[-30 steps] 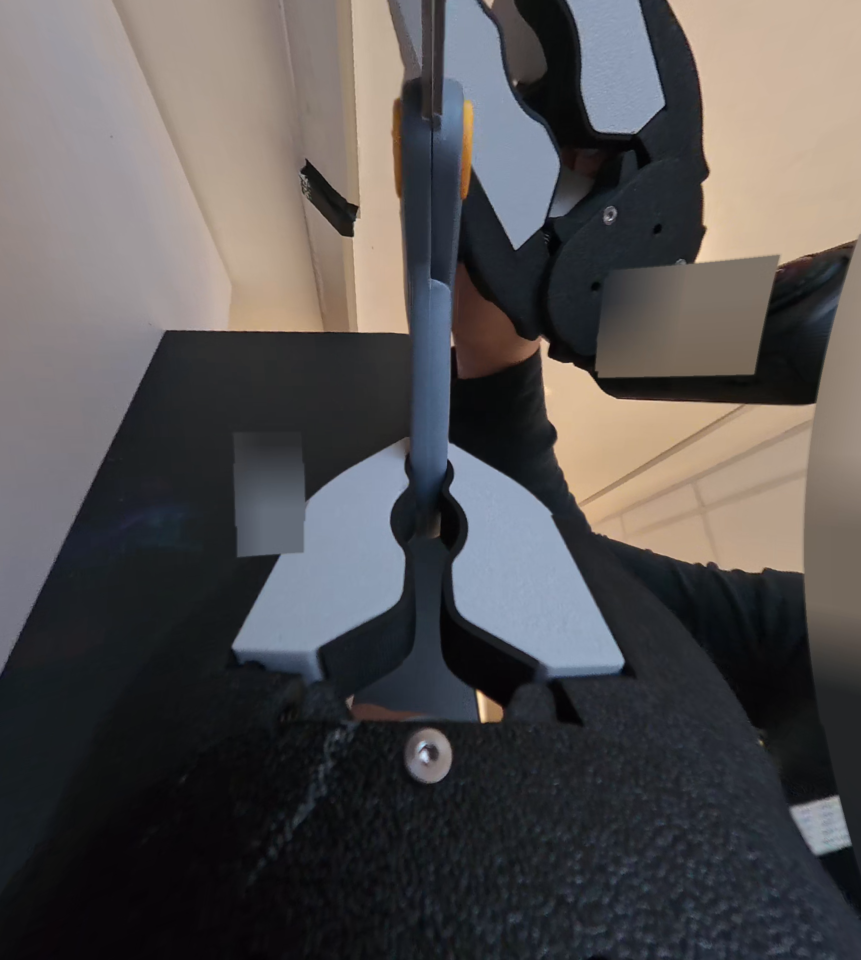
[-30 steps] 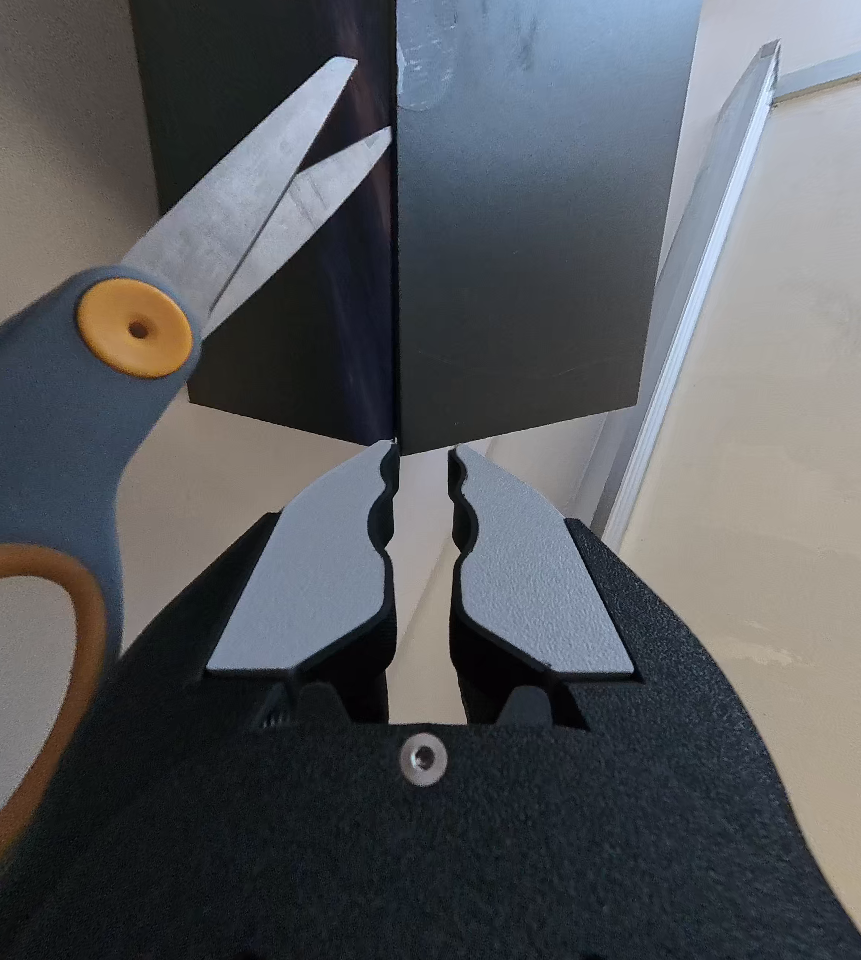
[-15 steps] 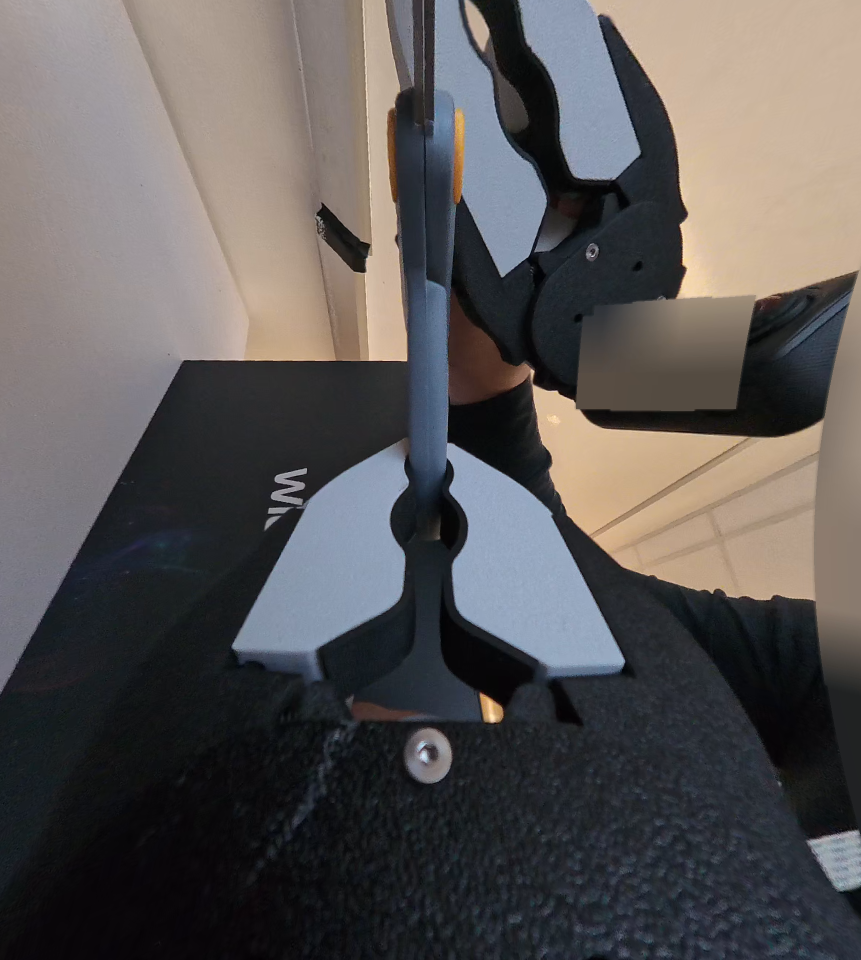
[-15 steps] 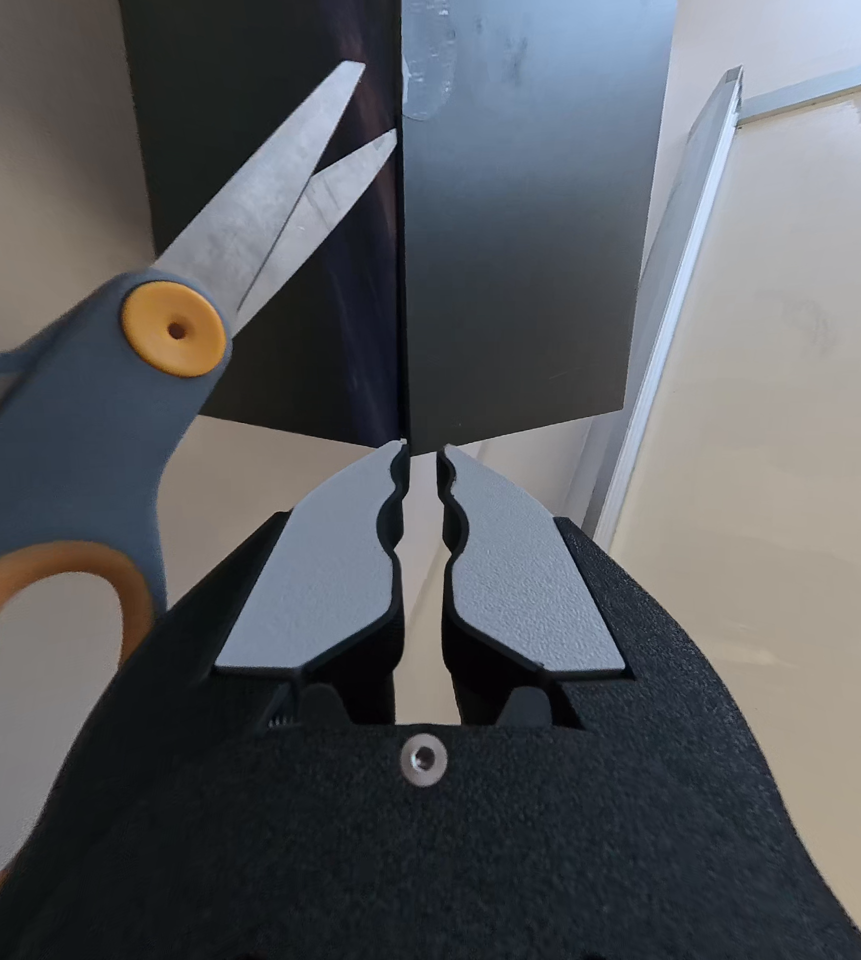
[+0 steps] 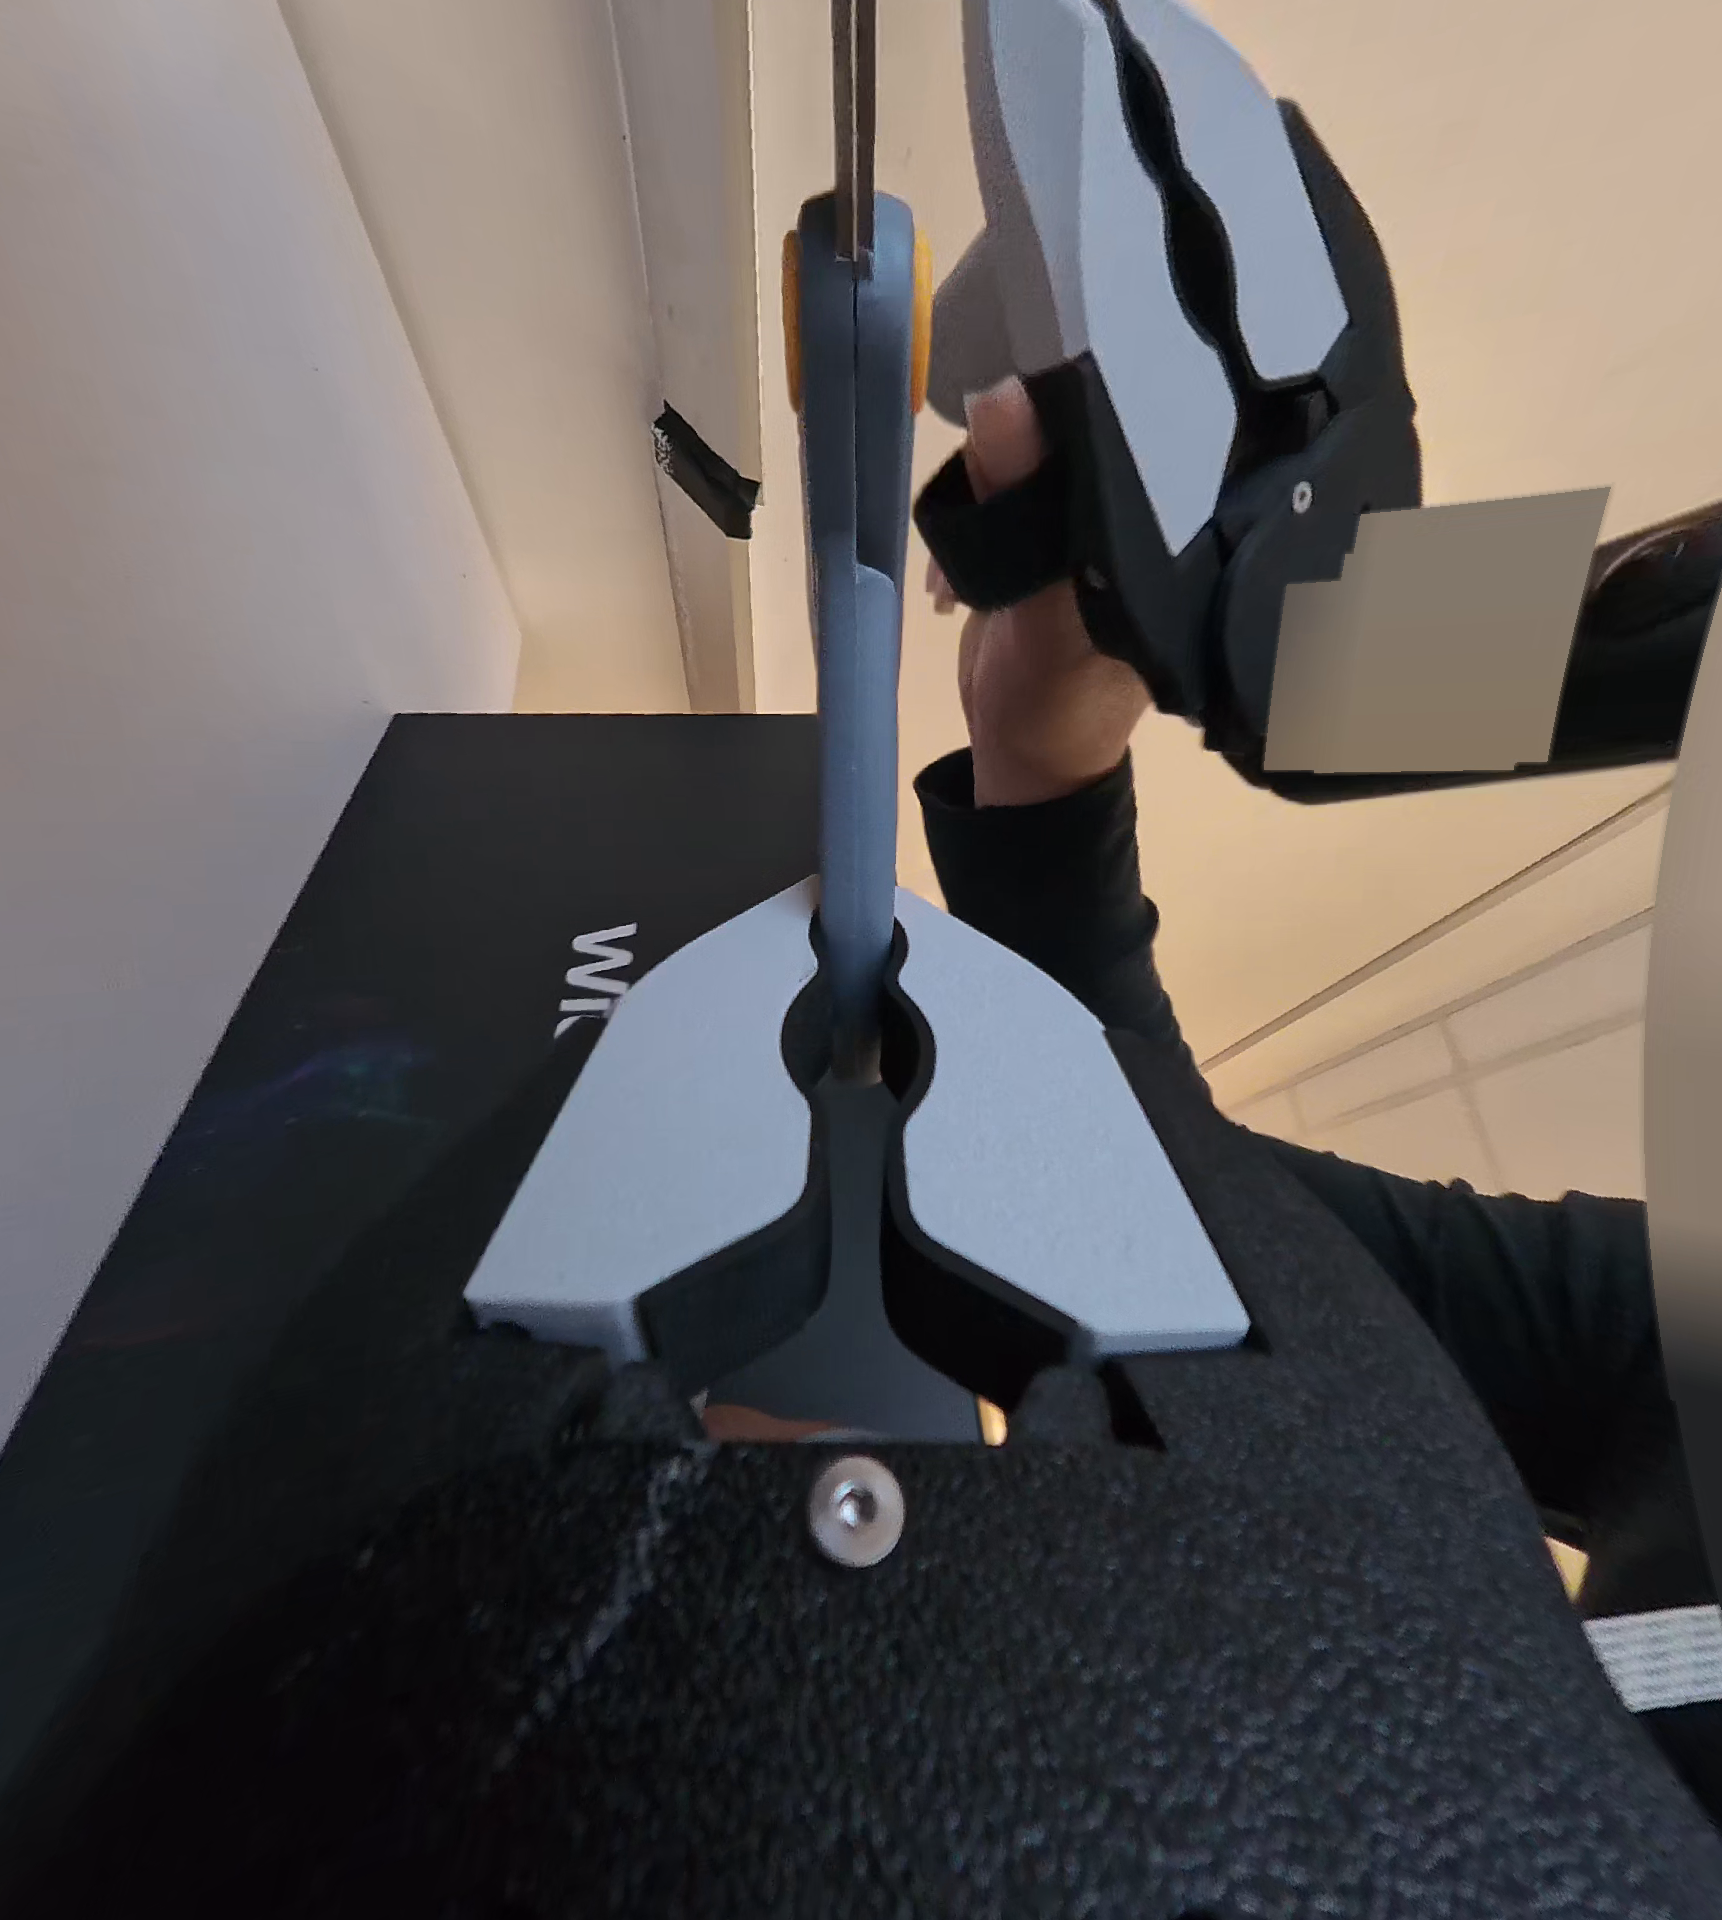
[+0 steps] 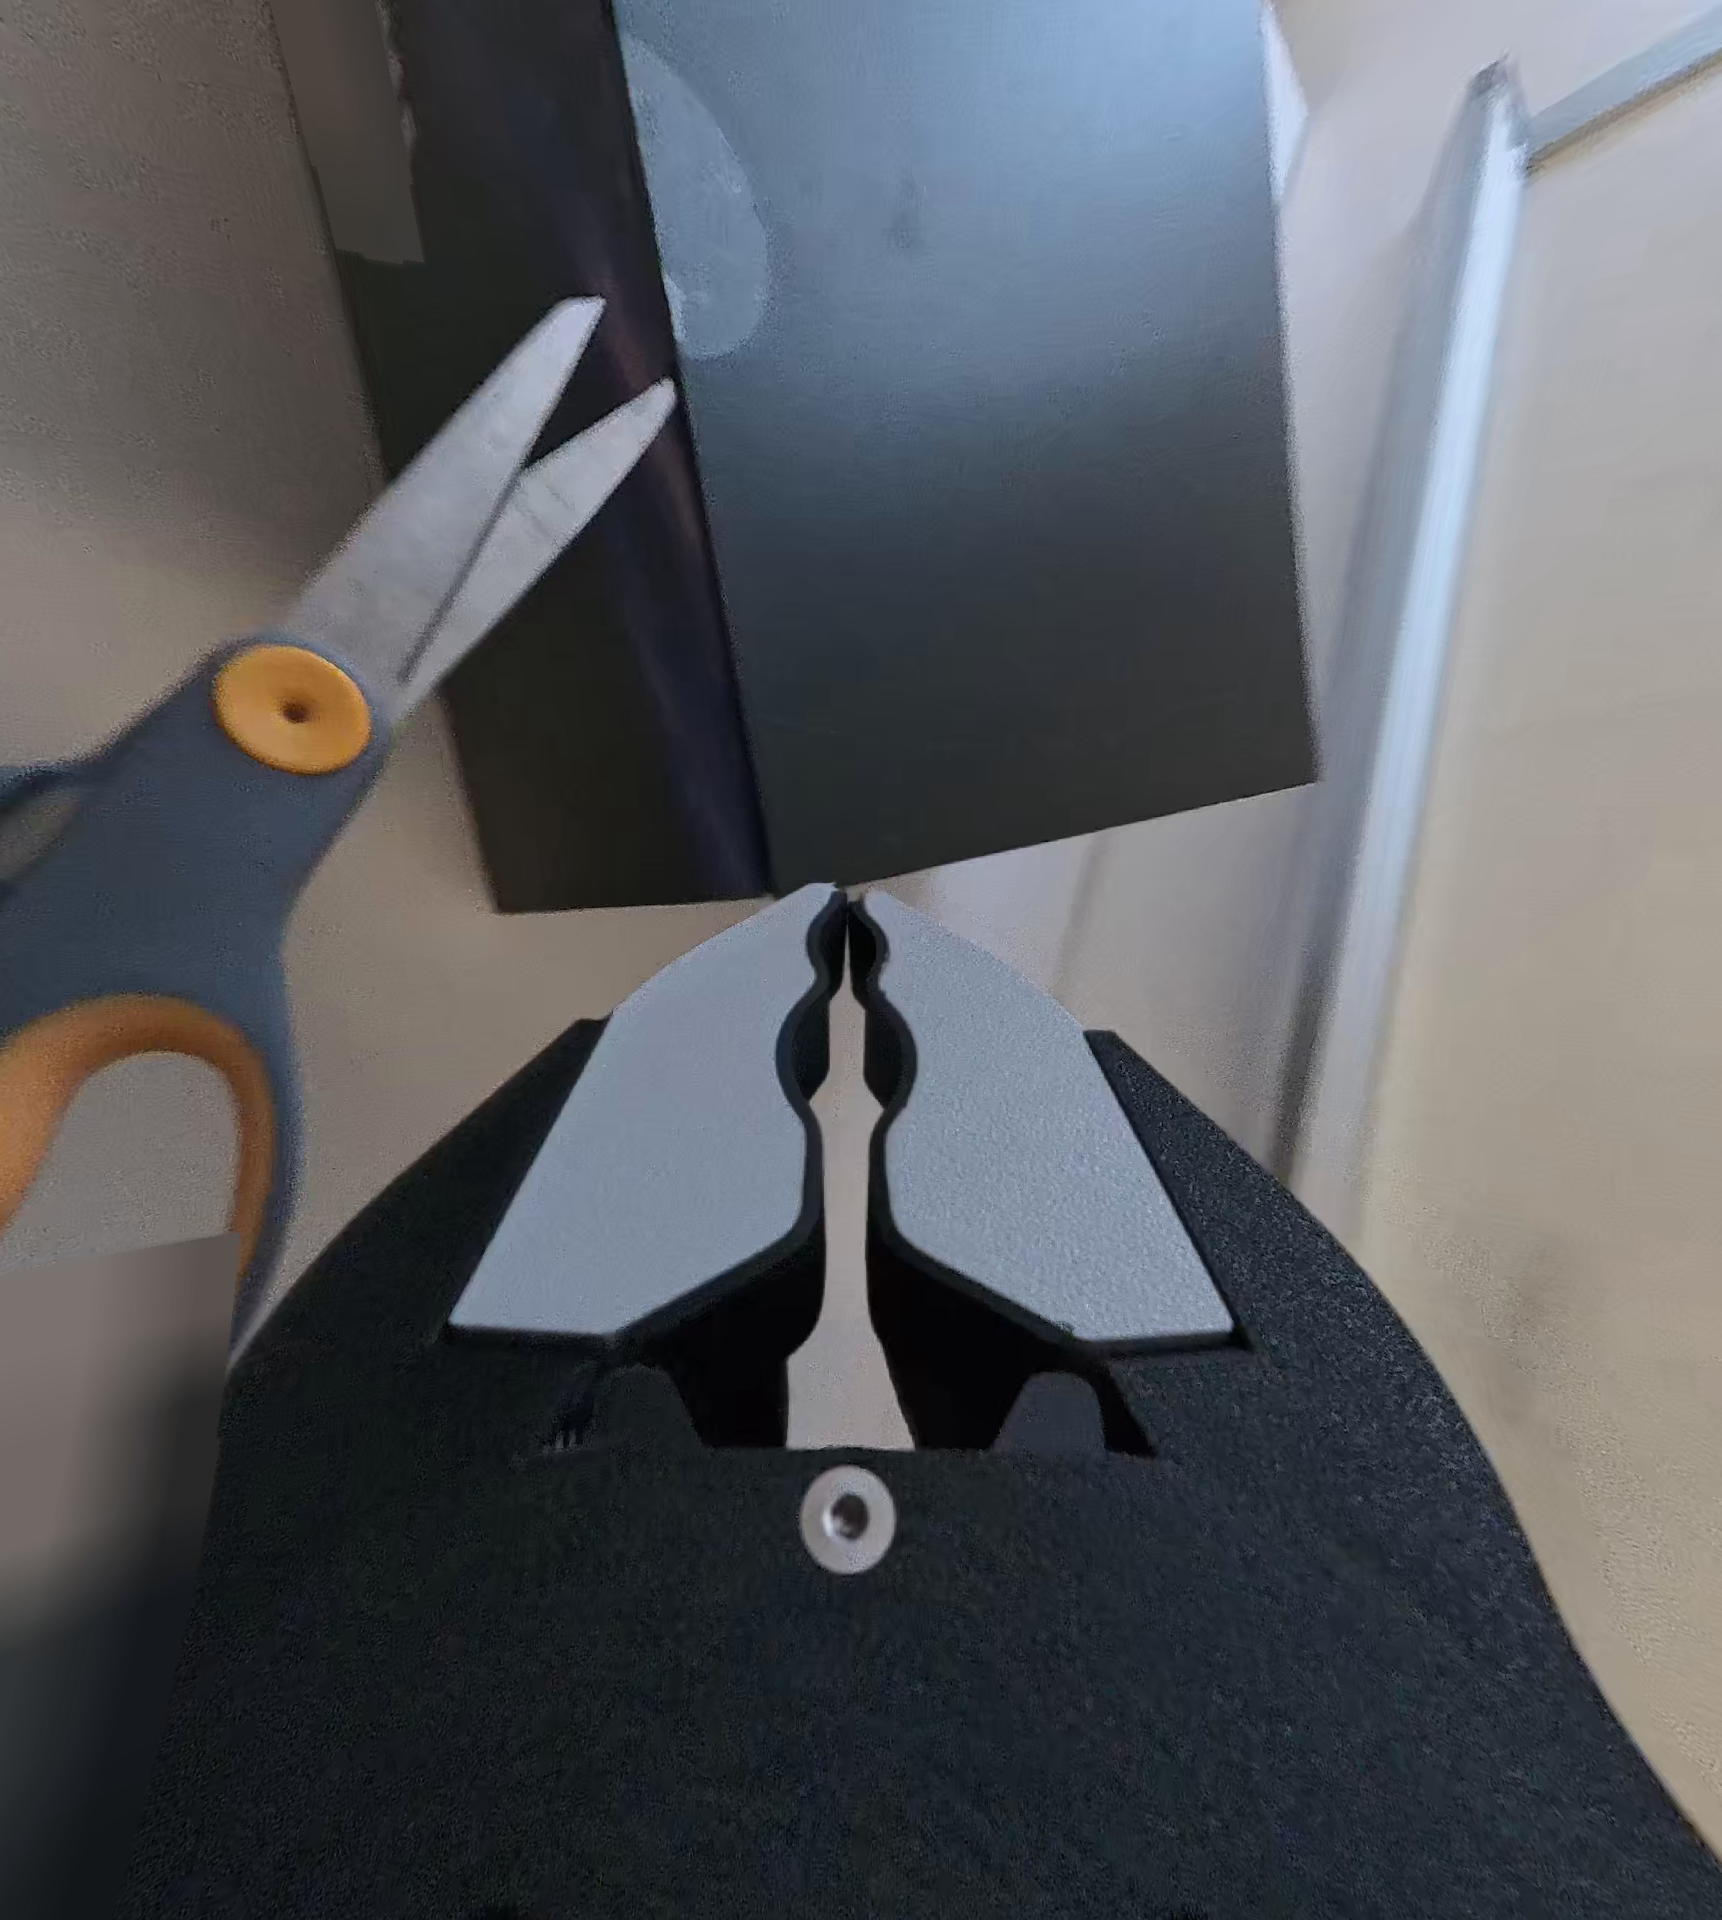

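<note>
Against cream wall, left claw pinching scissors

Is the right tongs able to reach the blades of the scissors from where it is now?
Probably yes. The right tongs are shut and empty, just below the black box. The scissors, held by the left tongs, lie to their left, with nothing between them and the slightly parted blades.

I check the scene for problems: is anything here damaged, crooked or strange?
Nothing looks damaged. One small oddity: a pale, scuffed patch, perhaps tape or residue, sits on the black box. The left gripper grips the scissors; the right gripper is shut, empty.
</note>
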{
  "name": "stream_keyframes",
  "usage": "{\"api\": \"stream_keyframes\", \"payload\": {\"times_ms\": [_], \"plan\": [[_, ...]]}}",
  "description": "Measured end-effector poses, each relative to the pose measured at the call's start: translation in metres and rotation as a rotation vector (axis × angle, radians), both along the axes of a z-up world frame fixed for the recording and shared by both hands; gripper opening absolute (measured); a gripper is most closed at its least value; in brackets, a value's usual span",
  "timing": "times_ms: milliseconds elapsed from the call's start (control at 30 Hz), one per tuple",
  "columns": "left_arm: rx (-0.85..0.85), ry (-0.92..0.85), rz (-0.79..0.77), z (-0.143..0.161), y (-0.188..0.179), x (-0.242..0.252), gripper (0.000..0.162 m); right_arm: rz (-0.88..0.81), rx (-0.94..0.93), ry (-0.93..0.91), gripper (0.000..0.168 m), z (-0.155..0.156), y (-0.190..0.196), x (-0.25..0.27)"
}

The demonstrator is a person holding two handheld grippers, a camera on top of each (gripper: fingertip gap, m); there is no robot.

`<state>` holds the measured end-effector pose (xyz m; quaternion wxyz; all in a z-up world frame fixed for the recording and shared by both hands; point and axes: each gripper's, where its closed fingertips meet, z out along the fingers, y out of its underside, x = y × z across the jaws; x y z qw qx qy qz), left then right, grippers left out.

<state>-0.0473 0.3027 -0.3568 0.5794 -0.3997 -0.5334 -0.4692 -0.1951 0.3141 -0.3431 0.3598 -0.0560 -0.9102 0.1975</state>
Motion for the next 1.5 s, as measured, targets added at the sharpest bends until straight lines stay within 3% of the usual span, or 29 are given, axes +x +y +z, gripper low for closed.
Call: {"api": "stream_keyframes", "payload": {"times_ms": [167,300,433,767,1033,1500], "plan": [[-0.006,0.005,-0.005,-0.001,0.000,0.000,0.003,-0.093,-0.289,-0.605,0.012,-0.007,-0.009,0.044],[0.002,0.000,0.000,0.001,0.002,0.000,0.003,-0.167,-0.275,-0.902,0.020,-0.002,-0.004,0.082],[0.002,0.001,0.001,0.001,0.002,-0.001,0.003,-0.269,-0.077,-0.867,0.016,-0.020,0.025,0.098],[-0.006,0.003,-0.003,0.000,0.003,-0.001,0.003,-0.417,-0.206,-1.006,0.008,-0.039,0.025,0.108],[0.004,0.001,-0.004,0.001,0.011,-0.002,0.003,-0.439,-0.219,-0.904,0.006,-0.037,0.031,0.092],[0.006,0.003,-0.006,0.000,0.002,0.000,0.003,-0.502,-0.267,-0.930,0.006,-0.037,0.028,0.096]]}}
